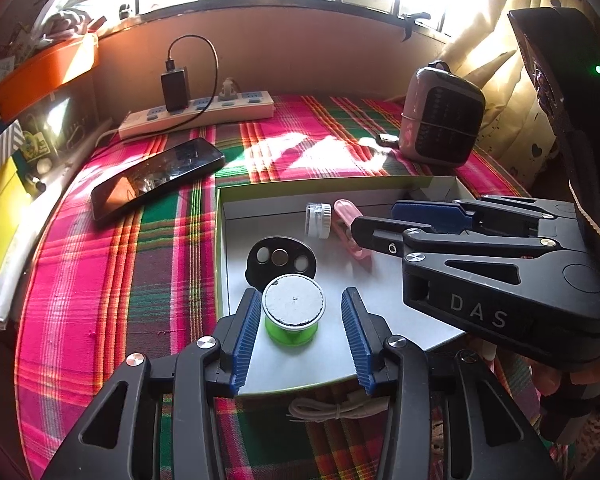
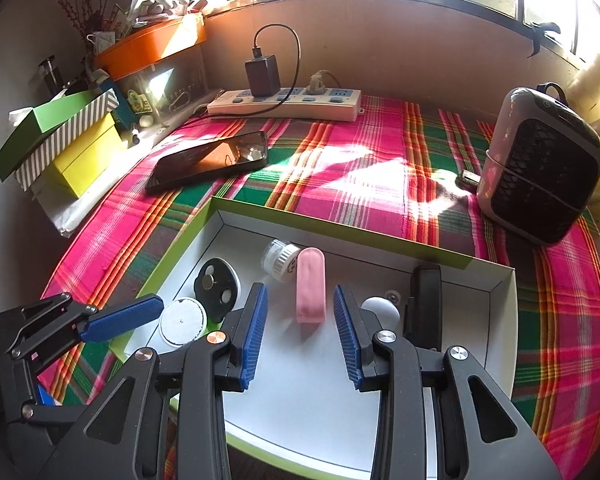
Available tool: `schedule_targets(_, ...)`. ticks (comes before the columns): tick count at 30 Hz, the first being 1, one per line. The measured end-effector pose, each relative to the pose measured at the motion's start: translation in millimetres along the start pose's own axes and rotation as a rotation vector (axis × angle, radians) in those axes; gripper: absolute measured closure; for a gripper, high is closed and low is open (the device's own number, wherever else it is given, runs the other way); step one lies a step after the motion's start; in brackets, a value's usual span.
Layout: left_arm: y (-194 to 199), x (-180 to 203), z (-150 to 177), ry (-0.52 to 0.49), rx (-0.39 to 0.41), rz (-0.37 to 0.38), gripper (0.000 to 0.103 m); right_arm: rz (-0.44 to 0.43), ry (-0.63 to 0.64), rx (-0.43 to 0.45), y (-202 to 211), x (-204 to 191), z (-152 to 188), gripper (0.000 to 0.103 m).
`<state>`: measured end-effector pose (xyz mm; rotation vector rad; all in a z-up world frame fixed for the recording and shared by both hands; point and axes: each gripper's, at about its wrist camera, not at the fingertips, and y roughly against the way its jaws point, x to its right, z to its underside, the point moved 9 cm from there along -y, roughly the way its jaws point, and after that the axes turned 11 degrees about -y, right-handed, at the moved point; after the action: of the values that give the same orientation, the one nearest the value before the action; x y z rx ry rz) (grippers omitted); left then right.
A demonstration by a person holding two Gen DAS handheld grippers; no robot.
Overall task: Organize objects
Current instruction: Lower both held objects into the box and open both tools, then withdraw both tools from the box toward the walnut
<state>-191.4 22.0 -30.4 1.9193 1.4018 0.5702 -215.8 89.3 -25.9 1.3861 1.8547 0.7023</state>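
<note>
Already the white-lined box (image 2: 500, 300) on the plaid cloth (image 2: 340, 168) holds most of the small things, so I judge the sorting well along. Outside it remain the fan heater (image 2: 540, 168), the phone (image 2: 208, 160) and a coiled cable (image 1: 336, 408) just beside the near wall. Inside lie a black case (image 2: 424, 300), a pink clip (image 2: 311, 290), a black disc (image 1: 280, 258), a ribbed cap (image 1: 318, 220) and the green spool (image 1: 294, 312). The left gripper (image 1: 296, 328) straddles the spool, jaws apart; the right gripper (image 2: 300, 330) hangs open near the clip.
</note>
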Motion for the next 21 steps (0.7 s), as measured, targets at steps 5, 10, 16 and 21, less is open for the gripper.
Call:
schedule_targets(5,9,0,3,0.002,0.010,-0.008,0.062,-0.005,-0.016,0.020,13,0,5,0.064)
schedule_targets(10,20,2,7,0.002,0.021,-0.014,0.062,-0.003,-0.023,0.040,26,1,12,0.064)
schedule_targets(16,32,5,13,0.004,0.036,-0.020,0.062,-0.011,-0.037,0.057,40,1,22,0.064)
schedule_targets(21,42,9,19,0.005,0.047,-0.018,0.062,-0.002,-0.037,0.083,55,3,32,0.064)
